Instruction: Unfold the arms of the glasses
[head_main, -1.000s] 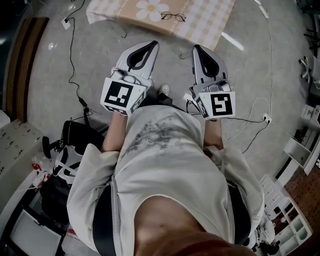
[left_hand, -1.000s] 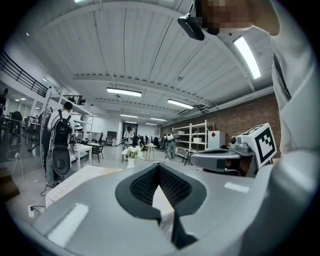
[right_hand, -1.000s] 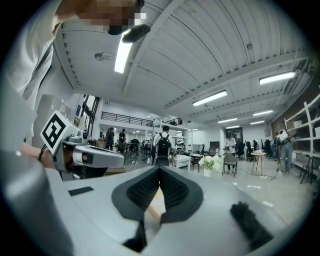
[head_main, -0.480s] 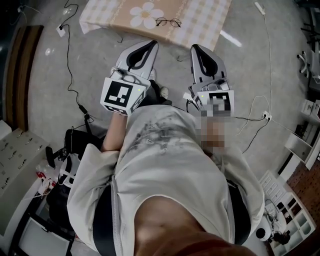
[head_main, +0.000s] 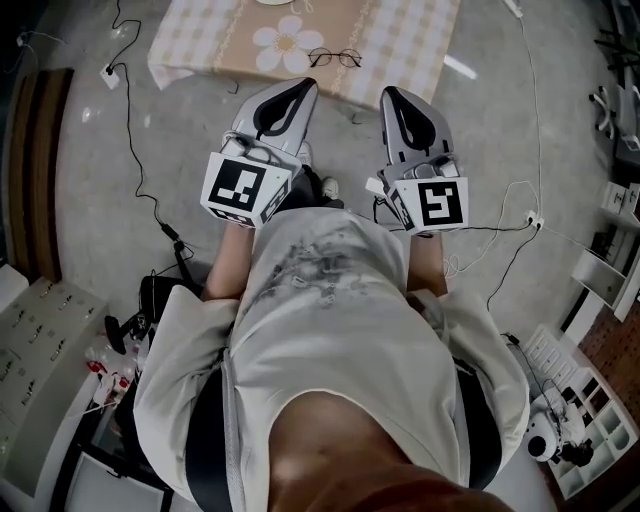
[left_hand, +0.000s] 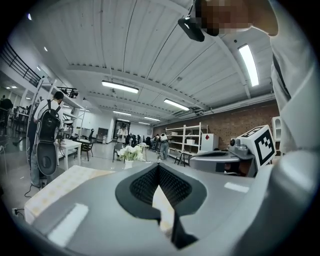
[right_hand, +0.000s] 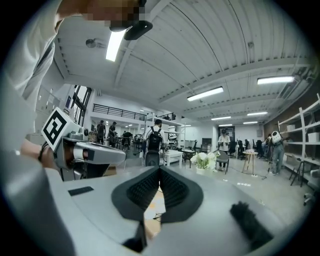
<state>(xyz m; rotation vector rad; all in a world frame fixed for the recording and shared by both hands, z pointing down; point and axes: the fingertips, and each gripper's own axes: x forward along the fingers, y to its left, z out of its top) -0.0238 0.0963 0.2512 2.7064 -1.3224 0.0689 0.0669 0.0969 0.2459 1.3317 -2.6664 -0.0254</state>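
A pair of thin-framed glasses (head_main: 334, 58) lies near the front edge of a table with a checked cloth and a daisy print (head_main: 200, 40) at the top of the head view. My left gripper (head_main: 307, 86) and right gripper (head_main: 388, 92) are held side by side in front of the person's chest, both short of the table and both shut with nothing between the jaws. In the left gripper view the shut jaws (left_hand: 159, 166) point across the room over the cloth-covered table (left_hand: 55, 186). In the right gripper view the shut jaws (right_hand: 160, 169) point the same way; the glasses show faintly below the tips.
Cables (head_main: 140, 130) trail over the grey floor left and right of the table. A white shelf unit (head_main: 30, 340) and a bag (head_main: 160, 300) stand at the left, racks (head_main: 600, 290) at the right. Other people and a vase of white flowers (right_hand: 202, 160) stand farther off in the hall.
The table and glasses have slid down and a little left in the head view, closer to the grippers. Both grippers stay shut and keep their place in the picture.
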